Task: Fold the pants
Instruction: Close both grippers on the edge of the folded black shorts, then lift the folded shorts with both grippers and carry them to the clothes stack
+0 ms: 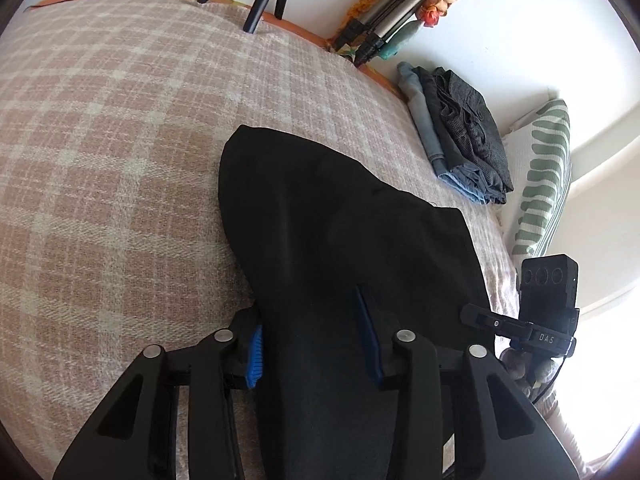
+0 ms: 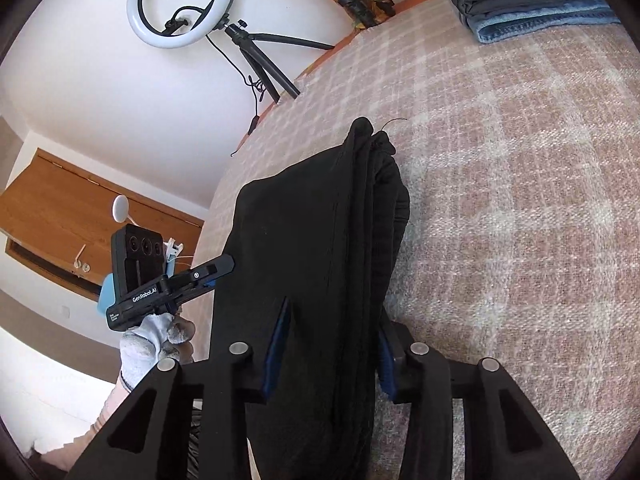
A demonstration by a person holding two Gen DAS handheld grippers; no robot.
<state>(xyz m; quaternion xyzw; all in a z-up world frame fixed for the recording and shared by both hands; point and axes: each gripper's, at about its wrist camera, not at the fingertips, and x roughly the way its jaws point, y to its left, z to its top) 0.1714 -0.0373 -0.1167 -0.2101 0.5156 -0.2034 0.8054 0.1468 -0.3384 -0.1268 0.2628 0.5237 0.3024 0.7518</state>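
Observation:
Black pants (image 1: 340, 232) lie folded over on a pink plaid blanket (image 1: 120, 140). My left gripper (image 1: 312, 344) is shut on the near edge of the pants, blue pads on either side of the cloth. My right gripper (image 2: 328, 356) is shut on the same pants (image 2: 316, 240), whose stacked layers hang between its fingers above the blanket (image 2: 520, 200). The right gripper also shows at the right edge of the left wrist view (image 1: 548, 304), and the left gripper at the left of the right wrist view (image 2: 160, 280).
A stack of folded grey and denim clothes (image 1: 460, 132) sits at the blanket's far right, also in the right wrist view (image 2: 528, 0). A green-striped pillow (image 1: 540, 172) lies beside it. A ring light on a tripod (image 2: 180, 4) stands by the wall.

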